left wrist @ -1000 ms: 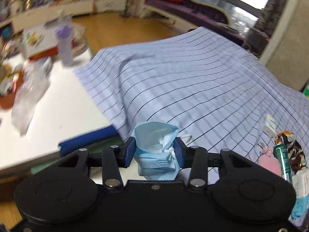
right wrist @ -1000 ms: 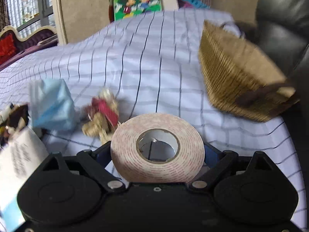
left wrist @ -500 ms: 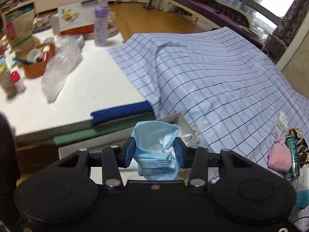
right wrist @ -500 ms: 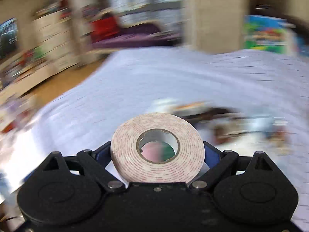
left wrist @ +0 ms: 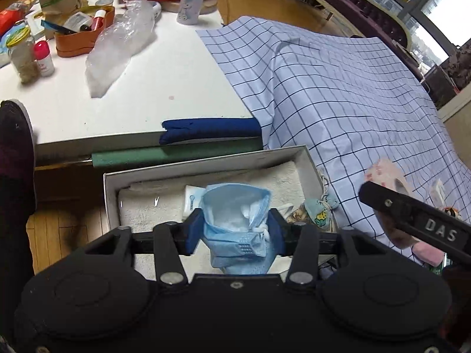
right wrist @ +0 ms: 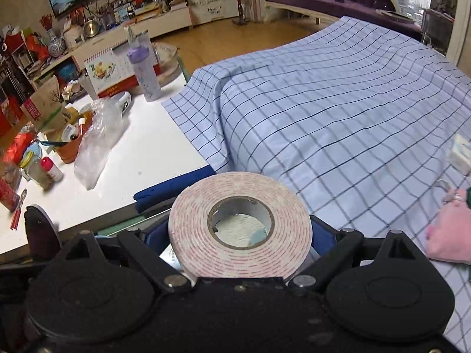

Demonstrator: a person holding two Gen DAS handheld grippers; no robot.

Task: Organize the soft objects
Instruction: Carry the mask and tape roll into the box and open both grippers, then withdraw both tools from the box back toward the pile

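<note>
My left gripper [left wrist: 235, 231] is shut on a crumpled blue face mask [left wrist: 238, 220] and holds it above an open white box [left wrist: 206, 163] lined with a white towel [left wrist: 153, 206]. A small blue pouch [left wrist: 319, 206] lies at the box's right side. My right gripper [right wrist: 240, 229] is shut on a roll of white foam tape [right wrist: 240, 223]; the roll and one gripper arm also show at the right of the left wrist view [left wrist: 388, 176], just right of the box. A pink pouch [left wrist: 428, 254] lies on the checked sheet [left wrist: 338, 94].
A white table [left wrist: 141, 88] to the left holds a plastic bag [left wrist: 117, 47], an orange tray [left wrist: 82, 41], jars and a purple bottle [left wrist: 191, 0]. Folded blue cloth [left wrist: 210, 129] and a green one lie at its near edge. A small white item [right wrist: 459, 150] lies on the sheet.
Both grippers swung left from the sheet toward the white table. The left one now holds the mask over the open box; the right one brought the tape roll beside it.
</note>
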